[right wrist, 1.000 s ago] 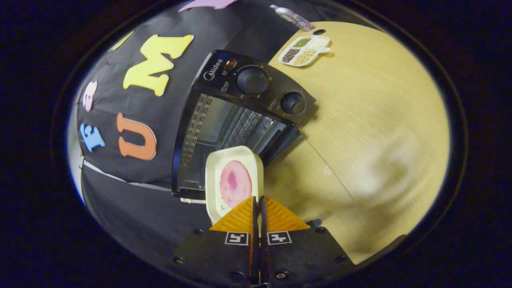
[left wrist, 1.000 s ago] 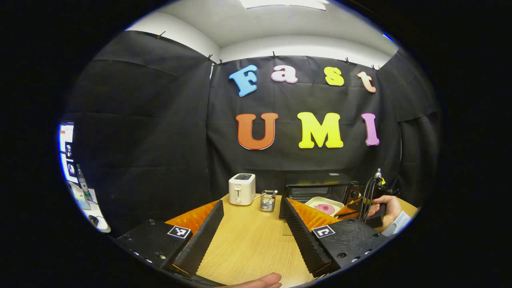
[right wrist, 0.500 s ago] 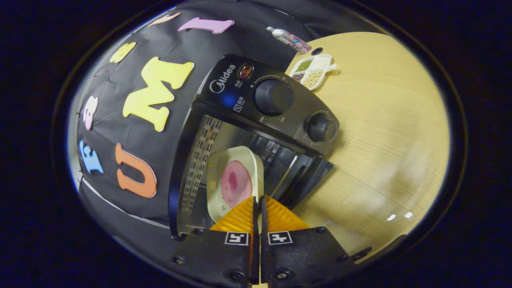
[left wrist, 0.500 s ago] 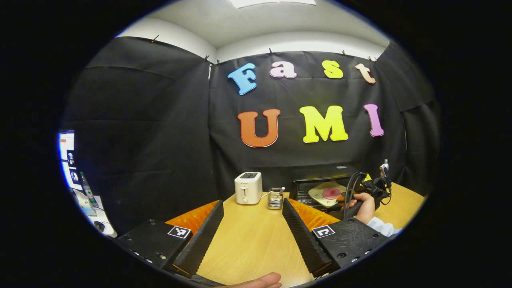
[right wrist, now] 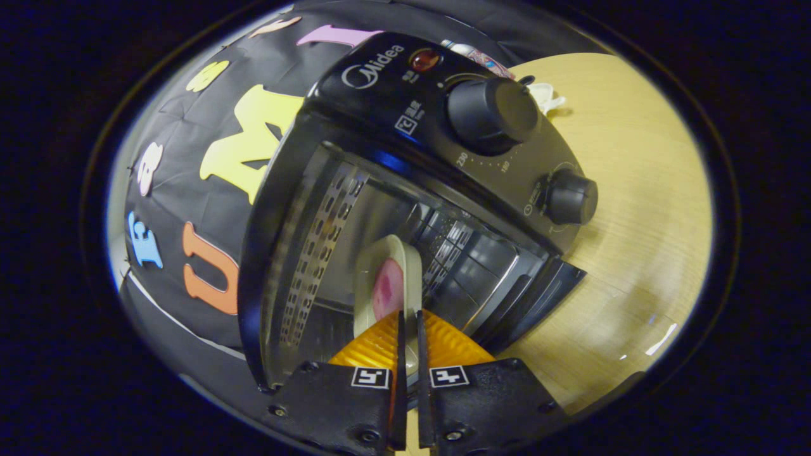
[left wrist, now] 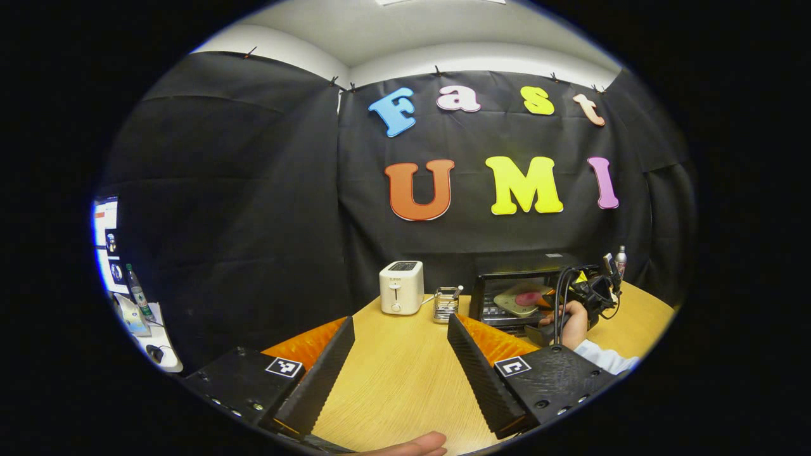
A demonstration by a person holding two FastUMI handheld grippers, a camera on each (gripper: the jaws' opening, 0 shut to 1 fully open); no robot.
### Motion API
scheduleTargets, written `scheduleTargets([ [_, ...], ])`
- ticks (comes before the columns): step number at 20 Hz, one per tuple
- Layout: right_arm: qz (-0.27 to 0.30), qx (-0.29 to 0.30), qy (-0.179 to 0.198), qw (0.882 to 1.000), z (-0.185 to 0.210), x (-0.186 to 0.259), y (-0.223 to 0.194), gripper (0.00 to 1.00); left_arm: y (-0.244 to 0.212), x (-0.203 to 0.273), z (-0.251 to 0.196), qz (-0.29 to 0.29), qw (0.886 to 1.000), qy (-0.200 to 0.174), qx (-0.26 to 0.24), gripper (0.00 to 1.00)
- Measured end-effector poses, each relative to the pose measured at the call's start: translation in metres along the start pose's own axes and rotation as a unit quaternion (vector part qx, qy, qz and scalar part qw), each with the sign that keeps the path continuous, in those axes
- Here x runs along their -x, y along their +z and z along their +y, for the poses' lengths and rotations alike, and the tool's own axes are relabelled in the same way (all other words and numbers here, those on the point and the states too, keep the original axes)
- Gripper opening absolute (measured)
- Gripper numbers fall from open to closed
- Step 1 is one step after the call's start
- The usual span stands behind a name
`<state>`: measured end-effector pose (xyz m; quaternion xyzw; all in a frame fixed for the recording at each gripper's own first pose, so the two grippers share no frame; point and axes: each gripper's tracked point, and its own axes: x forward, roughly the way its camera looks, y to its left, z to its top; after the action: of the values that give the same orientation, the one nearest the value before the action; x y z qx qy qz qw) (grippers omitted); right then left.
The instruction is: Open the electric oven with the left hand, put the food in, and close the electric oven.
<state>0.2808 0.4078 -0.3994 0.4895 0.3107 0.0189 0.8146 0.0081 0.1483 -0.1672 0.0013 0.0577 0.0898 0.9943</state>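
Note:
The black electric oven (right wrist: 405, 158) stands with its door dropped open, and it also shows small at the back right as the oven (left wrist: 507, 297) in the left gripper view. My right gripper (right wrist: 408, 320) is shut on the near rim of a cream plate (right wrist: 389, 278) carrying a pink slice of food (right wrist: 386, 288); the plate is tilted and sits inside the oven's mouth. In the left gripper view the plate (left wrist: 521, 299) and the hand (left wrist: 573, 323) holding the right gripper show at the oven. My left gripper (left wrist: 399, 329) hovers open over the wooden table (left wrist: 399, 380), well short of the oven.
A white toaster (left wrist: 401, 287) and a small wire holder (left wrist: 447, 304) stand at the table's back. The oven's two knobs (right wrist: 491, 114) face me on its right panel. A bottle (left wrist: 621, 256) stands behind the oven. A side desk with a screen (left wrist: 108, 253) lies far left.
My right gripper has carried the plate forward from in front of the oven into its opening. The left gripper stayed open, its view drifting slightly.

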Motion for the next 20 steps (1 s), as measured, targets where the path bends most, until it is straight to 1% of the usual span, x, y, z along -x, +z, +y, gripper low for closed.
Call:
scheduleTargets([
  [1, 0.004, 0.004, 0.006, 1.0, 0.002, 0.001, -0.002, 0.07, 0.0, 0.0, -0.001, 0.001, 1.0, -0.002, 0.001, 0.94],
  [2, 0.005, 0.005, 0.014, 1.0, 0.003, 0.002, -0.001, 0.11, 0.001, 0.001, -0.002, 0.0, 1.0, -0.002, 0.002, 0.94],
  [4, 0.001, 0.006, 0.015, 1.0, 0.0, 0.004, 0.002, 0.13, -0.002, 0.002, -0.004, 0.001, 1.0, -0.007, 0.002, 0.94],
  [5, -0.003, 0.011, 0.012, 1.0, -0.003, 0.004, 0.005, 0.07, -0.004, 0.002, -0.006, 0.003, 1.0, -0.011, 0.003, 0.94],
  [6, -0.001, 0.014, 0.02, 1.0, -0.002, 0.01, 0.007, 0.0, -0.004, 0.003, -0.004, 0.005, 1.0, -0.012, 0.004, 0.94],
  [7, -0.003, 0.018, 0.026, 0.999, 0.0, 0.01, 0.008, 0.02, -0.005, 0.004, -0.003, 0.007, 1.0, -0.013, 0.007, 0.94],
  [8, -0.003, 0.028, 0.027, 0.999, -0.001, 0.012, 0.009, 0.16, -0.005, 0.004, -0.004, 0.01, 1.0, -0.014, 0.01, 0.94],
  [10, -0.007, 0.046, 0.032, 0.998, -0.001, 0.024, 0.008, 0.17, -0.008, 0.004, -0.005, 0.014, 1.0, -0.017, 0.014, 0.94],
  [11, -0.011, 0.057, 0.037, 0.998, 0.001, 0.032, 0.008, 0.2, -0.009, 0.006, -0.005, 0.016, 1.0, -0.019, 0.015, 0.94],
  [12, -0.012, 0.072, 0.038, 0.997, 0.001, 0.039, 0.007, 0.25, -0.01, 0.008, -0.005, 0.018, 1.0, -0.02, 0.014, 0.94],
  [14, -0.013, 0.096, 0.049, 0.994, 0.003, 0.057, 0.002, 0.5, -0.012, 0.009, -0.002, 0.019, 1.0, -0.015, 0.012, 0.95],
  [15, -0.016, 0.106, 0.05, 0.993, 0.001, 0.064, 0.002, 0.36, -0.013, 0.01, -0.002, 0.021, 1.0, -0.015, 0.012, 0.94],
  [16, -0.019, 0.115, 0.05, 0.992, 0.0, 0.072, 0.002, 0.41, -0.016, 0.011, -0.002, 0.025, 0.999, -0.016, 0.013, 0.94],
  [17, -0.022, 0.123, 0.05, 0.991, -0.001, 0.08, 0.003, 0.43, -0.017, 0.013, -0.004, 0.028, 0.999, -0.018, 0.016, 0.94],
  [18, -0.024, 0.13, 0.056, 0.99, 0.001, 0.089, 0.004, 0.5, -0.017, 0.016, -0.005, 0.03, 0.999, -0.021, 0.017, 0.94],
  [19, -0.029, 0.136, 0.059, 0.988, 0.002, 0.095, 0.005, 0.48, -0.017, 0.017, -0.006, 0.031, 0.999, -0.021, 0.017, 0.94],
  [20, -0.032, 0.144, 0.063, 0.987, 0.002, 0.108, 0.008, 0.56, -0.016, 0.02, -0.005, 0.031, 0.999, -0.021, 0.018, 0.94],
])
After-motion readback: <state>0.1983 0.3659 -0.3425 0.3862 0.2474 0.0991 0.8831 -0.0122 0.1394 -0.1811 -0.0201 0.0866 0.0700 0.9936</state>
